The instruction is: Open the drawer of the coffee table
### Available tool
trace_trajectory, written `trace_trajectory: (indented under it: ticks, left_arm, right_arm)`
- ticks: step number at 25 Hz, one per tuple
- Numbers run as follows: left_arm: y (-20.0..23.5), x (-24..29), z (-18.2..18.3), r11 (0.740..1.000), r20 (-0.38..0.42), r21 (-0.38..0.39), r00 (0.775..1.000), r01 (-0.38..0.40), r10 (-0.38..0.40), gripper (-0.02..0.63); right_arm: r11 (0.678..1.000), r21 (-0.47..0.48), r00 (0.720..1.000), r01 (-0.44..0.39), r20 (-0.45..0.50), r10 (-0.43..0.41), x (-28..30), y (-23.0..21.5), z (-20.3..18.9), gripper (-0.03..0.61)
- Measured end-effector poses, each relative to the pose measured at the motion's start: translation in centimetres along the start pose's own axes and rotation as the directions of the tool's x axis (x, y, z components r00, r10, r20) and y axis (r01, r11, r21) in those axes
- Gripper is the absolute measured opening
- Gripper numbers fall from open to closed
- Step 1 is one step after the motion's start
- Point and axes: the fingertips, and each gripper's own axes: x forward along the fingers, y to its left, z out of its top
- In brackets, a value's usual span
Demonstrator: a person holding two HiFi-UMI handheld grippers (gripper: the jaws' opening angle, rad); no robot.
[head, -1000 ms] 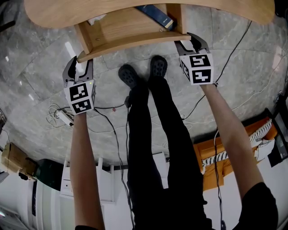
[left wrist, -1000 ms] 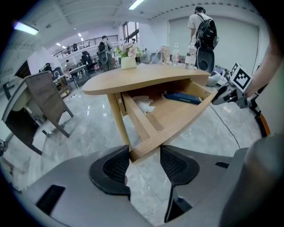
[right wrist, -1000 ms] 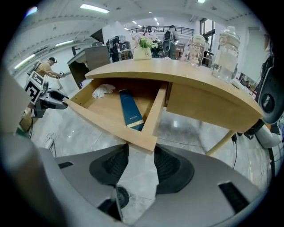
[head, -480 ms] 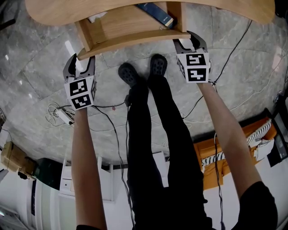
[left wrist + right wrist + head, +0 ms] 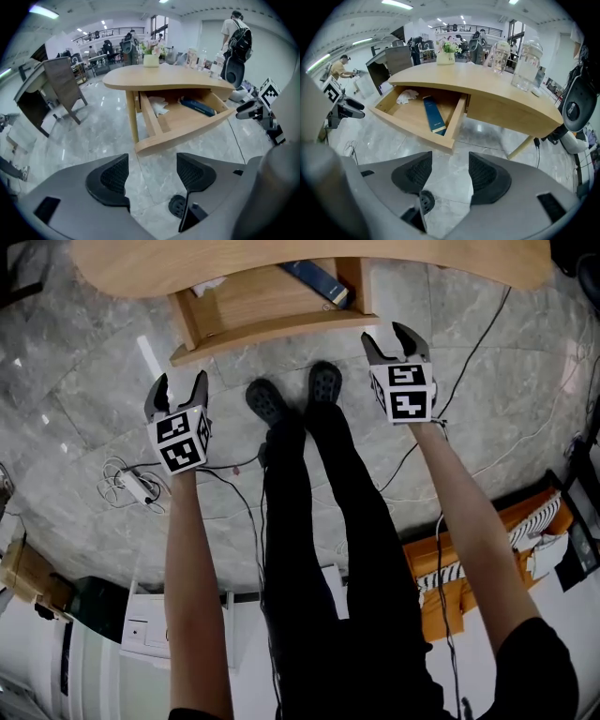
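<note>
The light wooden coffee table (image 5: pixel 281 263) has its drawer (image 5: pixel 281 329) pulled out. Inside lie a dark blue book (image 5: pixel 433 117) and a crumpled white tissue (image 5: pixel 407 95). My left gripper (image 5: pixel 176 390) hangs just short of the drawer front's left corner, apart from it. My right gripper (image 5: pixel 394 337) sits off the right corner, also clear of it. Both have just been opening their jaws, and both stand open with only floor between the pads. The left gripper view shows the drawer (image 5: pixel 187 124) ahead of the left gripper (image 5: pixel 152 173). The right gripper (image 5: pixel 450 176) faces the drawer's (image 5: pixel 417 117) right corner.
The person's two black shoes (image 5: pixel 291 395) stand on the grey marble floor just before the drawer. Cables and a plug (image 5: pixel 131 484) lie at the left. Bottles (image 5: pixel 525 65) and a flower pot (image 5: pixel 446 54) stand on the table. A chair (image 5: pixel 61 84) is off to the left.
Both grippers have come off the drawer front's corners and drawn back toward the person, their jaws spreading wider. The drawer stays pulled out.
</note>
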Motion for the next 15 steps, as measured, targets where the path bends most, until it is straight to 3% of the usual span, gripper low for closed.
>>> trace_trajectory:
  ticks: [9,15]
  left_arm:
    - [-3.5,-9.6,3.6,0.995,0.057,-0.095,0.998,0.006,-0.001,0.325]
    - [-7.6,-15.7,6.5,0.988,0.098,-0.149,0.995,0.038,-0.024,0.324]
  right_arm:
    - [0.998,0.026,0.998,-0.053,0.033,0.052,-9.9,1.8,4.1,0.212]
    - [0.995,-0.032,0.992,-0.099,0.069,0.101,-16.4,3.1,7.8,0.212]
